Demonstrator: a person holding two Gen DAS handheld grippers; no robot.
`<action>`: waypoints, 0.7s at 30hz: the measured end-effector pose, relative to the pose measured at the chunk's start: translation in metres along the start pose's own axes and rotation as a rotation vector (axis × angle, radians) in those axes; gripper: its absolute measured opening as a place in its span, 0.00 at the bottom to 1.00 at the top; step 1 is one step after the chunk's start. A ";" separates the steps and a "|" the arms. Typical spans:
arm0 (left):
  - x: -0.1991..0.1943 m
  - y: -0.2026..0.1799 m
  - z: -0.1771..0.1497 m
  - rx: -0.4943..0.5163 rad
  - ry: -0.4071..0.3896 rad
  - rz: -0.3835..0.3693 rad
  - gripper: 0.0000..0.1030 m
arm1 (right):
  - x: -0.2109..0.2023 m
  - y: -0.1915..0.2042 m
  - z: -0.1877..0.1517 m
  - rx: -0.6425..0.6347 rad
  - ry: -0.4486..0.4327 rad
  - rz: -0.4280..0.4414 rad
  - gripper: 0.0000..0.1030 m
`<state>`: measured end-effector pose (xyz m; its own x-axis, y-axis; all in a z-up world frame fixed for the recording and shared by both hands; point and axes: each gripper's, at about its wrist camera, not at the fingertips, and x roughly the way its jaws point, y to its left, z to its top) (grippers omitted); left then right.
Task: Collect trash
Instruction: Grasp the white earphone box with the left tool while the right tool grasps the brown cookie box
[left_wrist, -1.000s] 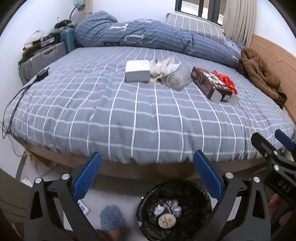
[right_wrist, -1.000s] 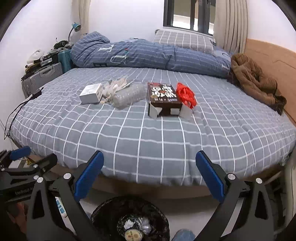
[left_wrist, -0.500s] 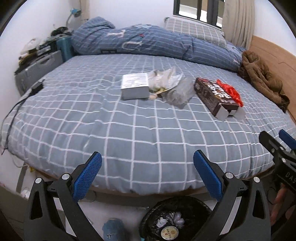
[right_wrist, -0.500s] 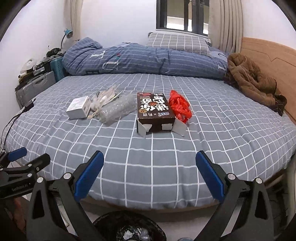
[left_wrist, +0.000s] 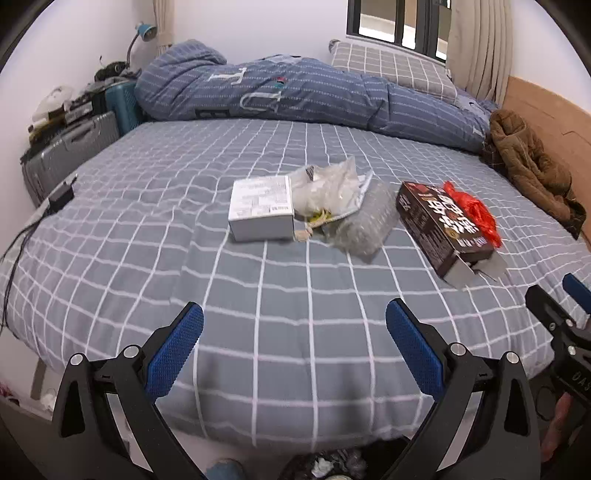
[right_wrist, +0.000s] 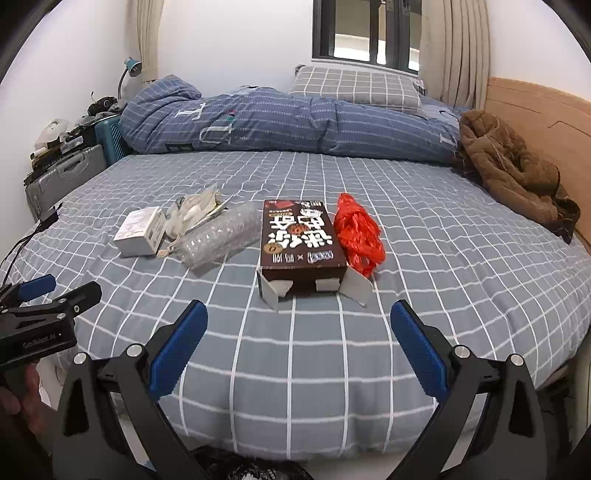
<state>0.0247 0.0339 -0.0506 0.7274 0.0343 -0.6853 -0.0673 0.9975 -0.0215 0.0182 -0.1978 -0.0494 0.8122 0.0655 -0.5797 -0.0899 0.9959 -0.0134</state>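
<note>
Trash pickup under way, five pieces left on the bed

Left gripper (left_wrist: 294, 347) and right gripper (right_wrist: 299, 347) hover spread and empty; white box (left_wrist: 261, 207), clear bag (left_wrist: 327, 188), bubble wrap (left_wrist: 364, 225), brown carton (right_wrist: 301, 243), red bag (right_wrist: 358, 234) remain; bin (left_wrist: 325, 465) holds some scraps.

on the bed (right_wrist: 332, 369), a row of things lies across the middle: a small box (left_wrist: 260, 206) leftmost, a crumpled bag (left_wrist: 325, 188) touching its right side, a bubble-wrap roll (left_wrist: 365, 221) next, then a long carton (right_wrist: 301, 243), with a plastic bag (right_wrist: 358, 236) against the carton's right side. a folded quilt (right_wrist: 295, 122) lies along the far edge, a jacket (right_wrist: 513, 170) in the far right corner.
</note>
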 end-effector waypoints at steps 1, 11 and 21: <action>0.004 0.001 0.002 -0.001 0.003 0.002 0.94 | 0.003 0.000 0.002 -0.002 0.003 -0.001 0.93; 0.042 0.007 0.031 -0.007 0.027 -0.020 0.94 | 0.052 -0.017 0.026 0.045 0.048 -0.018 0.93; 0.108 0.014 0.062 -0.026 0.084 0.007 0.94 | 0.100 -0.021 0.042 0.034 0.103 -0.013 0.93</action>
<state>0.1441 0.0550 -0.0799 0.6673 0.0349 -0.7439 -0.0906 0.9953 -0.0346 0.1253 -0.2098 -0.0730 0.7494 0.0473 -0.6604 -0.0588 0.9983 0.0048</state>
